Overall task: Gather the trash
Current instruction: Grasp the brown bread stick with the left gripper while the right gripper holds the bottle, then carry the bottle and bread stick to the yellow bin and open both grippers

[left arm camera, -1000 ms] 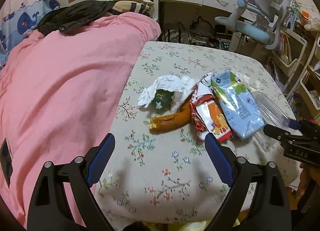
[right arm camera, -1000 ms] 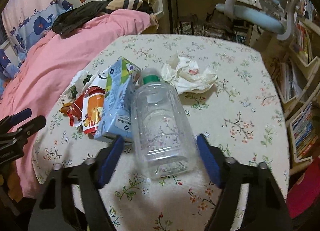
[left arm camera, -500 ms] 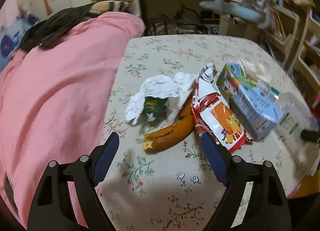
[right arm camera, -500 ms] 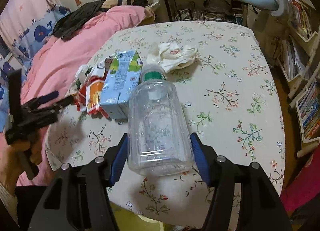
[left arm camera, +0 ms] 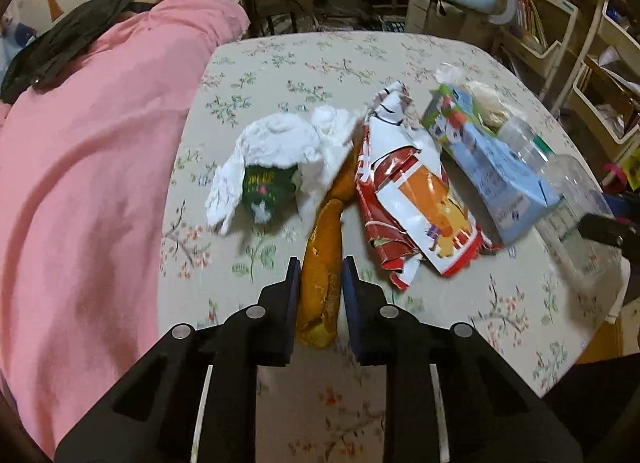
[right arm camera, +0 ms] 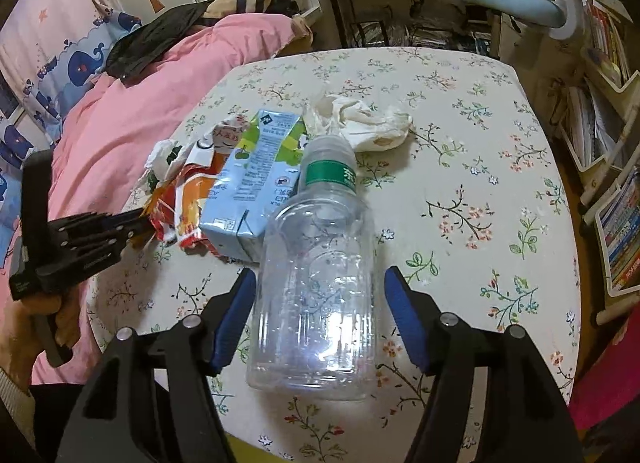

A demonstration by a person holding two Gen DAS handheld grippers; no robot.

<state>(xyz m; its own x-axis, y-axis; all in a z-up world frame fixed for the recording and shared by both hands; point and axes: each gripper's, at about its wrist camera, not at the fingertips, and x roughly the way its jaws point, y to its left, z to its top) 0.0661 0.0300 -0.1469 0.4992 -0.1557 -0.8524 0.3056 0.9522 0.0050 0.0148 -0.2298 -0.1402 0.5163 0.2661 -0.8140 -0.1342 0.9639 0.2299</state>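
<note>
Judged mid-pickup: 2 grabs underway at once among the trash on the floral table (left arm camera: 360,51).

Left gripper (left arm camera: 318,279) narrowed around the near end of the orange peel (left arm camera: 320,263), both blue pads seemingly touching its sides; gripped, by the look of it, though not yet lifted off the cloth. Next move likely a straight lift, gently, since the soft peel's far end ran under the white tissue (left arm camera: 288,143) and beside the red snack wrapper (left arm camera: 416,199).

Right gripper (right arm camera: 320,299) spread wide on either side of the clear plastic bottle (right arm camera: 316,295), which lay on its side, cap pointing far. Small gaps visible between pads and bottle, so nothing held there. Called for closing on the body without crushing it. Blue carton (right arm camera: 256,179) touching the bottle's left shoulder; crumpled tissue (right arm camera: 368,127) farther off.
</note>
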